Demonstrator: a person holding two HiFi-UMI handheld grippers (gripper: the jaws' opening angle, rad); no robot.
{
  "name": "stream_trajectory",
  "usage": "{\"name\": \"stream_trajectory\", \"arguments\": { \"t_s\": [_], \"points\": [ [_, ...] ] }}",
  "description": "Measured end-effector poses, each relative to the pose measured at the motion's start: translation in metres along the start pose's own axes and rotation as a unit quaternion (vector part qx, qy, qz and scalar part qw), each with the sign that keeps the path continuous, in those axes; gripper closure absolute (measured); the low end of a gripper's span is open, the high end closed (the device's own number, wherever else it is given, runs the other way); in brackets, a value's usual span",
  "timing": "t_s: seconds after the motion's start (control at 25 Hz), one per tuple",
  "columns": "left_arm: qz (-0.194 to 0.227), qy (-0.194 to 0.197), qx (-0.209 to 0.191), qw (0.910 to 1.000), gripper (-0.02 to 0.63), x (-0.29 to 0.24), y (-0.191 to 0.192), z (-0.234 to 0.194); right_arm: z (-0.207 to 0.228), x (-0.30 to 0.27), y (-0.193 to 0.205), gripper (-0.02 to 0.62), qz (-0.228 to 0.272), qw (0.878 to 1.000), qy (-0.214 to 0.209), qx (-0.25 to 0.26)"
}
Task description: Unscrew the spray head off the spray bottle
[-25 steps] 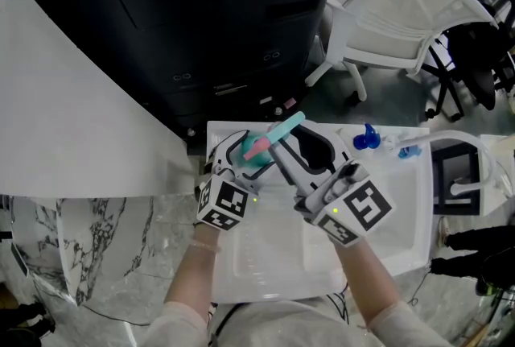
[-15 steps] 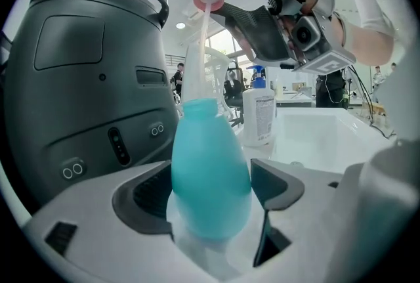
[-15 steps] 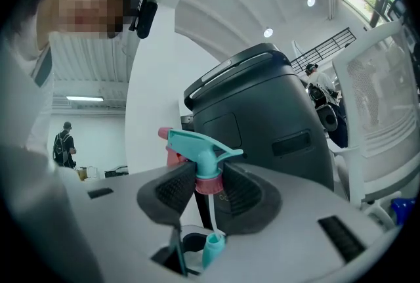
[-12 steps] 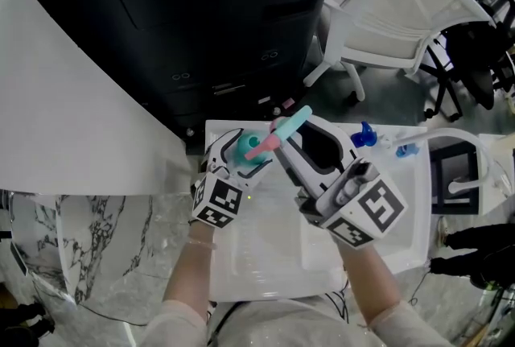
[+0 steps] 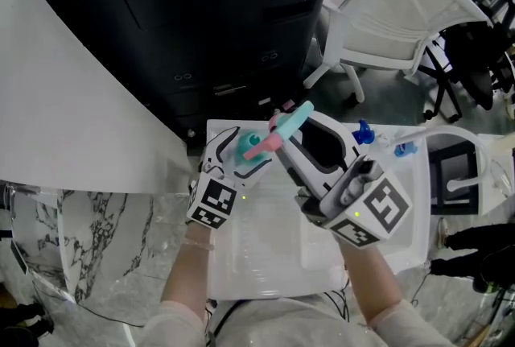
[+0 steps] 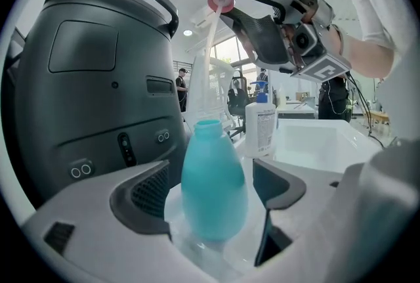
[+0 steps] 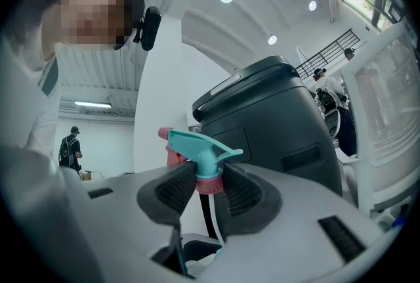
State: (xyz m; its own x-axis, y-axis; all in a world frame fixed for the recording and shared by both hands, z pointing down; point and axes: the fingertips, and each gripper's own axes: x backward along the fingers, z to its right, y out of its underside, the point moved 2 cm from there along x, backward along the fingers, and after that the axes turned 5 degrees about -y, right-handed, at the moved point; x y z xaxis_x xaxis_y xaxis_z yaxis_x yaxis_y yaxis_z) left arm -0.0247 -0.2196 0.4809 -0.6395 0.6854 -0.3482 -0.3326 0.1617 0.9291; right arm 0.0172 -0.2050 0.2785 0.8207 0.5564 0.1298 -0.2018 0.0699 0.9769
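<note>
The teal spray bottle [image 6: 213, 183] stands headless, its neck open, between the jaws of my left gripper [image 6: 213, 199]. Those jaws are opening, and a gap shows beside the right pad. In the head view the bottle [image 5: 245, 144] sits at the far left of the white table [image 5: 265, 265], inside my left gripper [image 5: 240, 150]. My right gripper [image 7: 210, 186] is shut on the pink collar of the teal spray head [image 7: 199, 149]. The head [image 5: 291, 121] is clear of the bottle, and its thin dip tube [image 6: 209, 58] hangs from it down toward the neck.
A big black machine [image 5: 201, 15] rises just behind the table. Two blue spray heads [image 5: 366, 134] lie at the table's far right, near a white labelled bottle [image 6: 260, 124] and a white basin [image 6: 315, 144]. A white chair [image 5: 402, 15] stands beyond.
My right gripper has risen and shifted slightly right with the spray head. My left gripper has eased a little to the left around the bottle.
</note>
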Motion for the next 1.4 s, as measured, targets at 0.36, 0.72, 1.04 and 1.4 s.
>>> {"name": "stream_trajectory", "arguments": {
  "t_s": [0.36,0.72,1.04,1.4],
  "points": [
    [0.016,-0.028,0.009,0.9994,0.221,0.027,-0.018,-0.003,-0.002,0.011,-0.007,0.460,-0.011,1.000,0.015,0.020],
    [0.038,-0.059,0.034,0.9970,0.285,0.064,-0.035,-0.007,-0.004,0.032,0.003,0.460,-0.054,0.998,0.032,0.031],
    [0.076,-0.080,0.055,0.9924,0.580,0.101,-0.051,0.001,-0.013,0.054,0.012,0.460,-0.080,0.995,0.042,0.038],
    [0.088,-0.127,0.086,0.9842,0.600,0.134,-0.058,0.009,-0.032,0.081,0.011,0.460,-0.083,0.994,0.047,0.046]
  ]
}}
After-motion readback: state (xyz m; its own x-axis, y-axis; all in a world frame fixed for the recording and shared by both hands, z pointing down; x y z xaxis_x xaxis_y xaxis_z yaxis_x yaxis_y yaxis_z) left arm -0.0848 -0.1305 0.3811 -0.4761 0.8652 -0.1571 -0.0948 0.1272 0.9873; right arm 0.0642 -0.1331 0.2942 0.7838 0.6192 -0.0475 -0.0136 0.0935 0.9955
